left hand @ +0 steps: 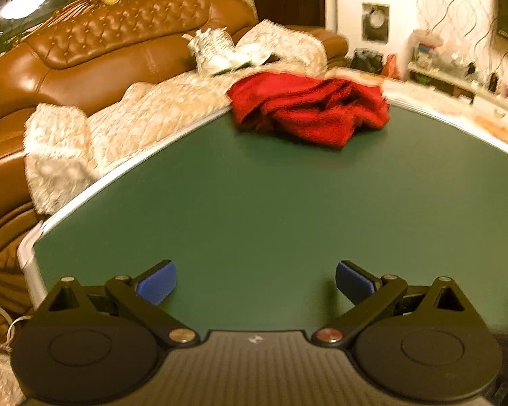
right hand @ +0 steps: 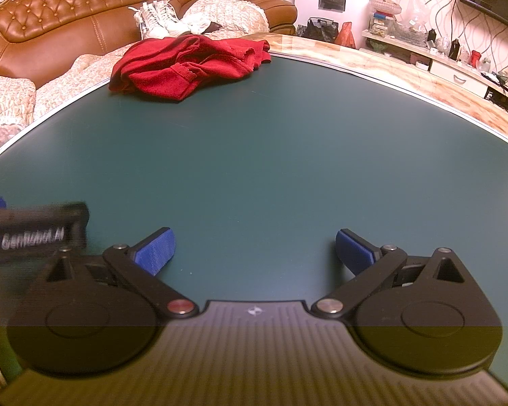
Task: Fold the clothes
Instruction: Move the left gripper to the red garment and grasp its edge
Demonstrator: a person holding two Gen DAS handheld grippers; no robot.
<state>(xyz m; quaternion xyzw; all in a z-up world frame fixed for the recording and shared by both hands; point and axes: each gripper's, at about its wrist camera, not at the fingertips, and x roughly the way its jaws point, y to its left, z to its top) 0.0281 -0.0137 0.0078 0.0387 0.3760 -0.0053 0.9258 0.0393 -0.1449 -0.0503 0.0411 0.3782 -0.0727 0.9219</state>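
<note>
— Clothes first: where's the red garment (right hand: 189,66)?

— Crumpled in a heap at the far edge of the green desk (right hand: 254,155), next to the sofa (right hand: 67,17). It sprawls roughly across the view, left to right.

— And the grippers?

— Left gripper (left hand: 255,282) and right gripper (right hand: 255,252) both gape wide, holding nothing, well short of it over bare desk.

— Which is closer?

— Hard to say. From the right it lies ahead and leftward; from the left, ahead and slightly right.
</note>
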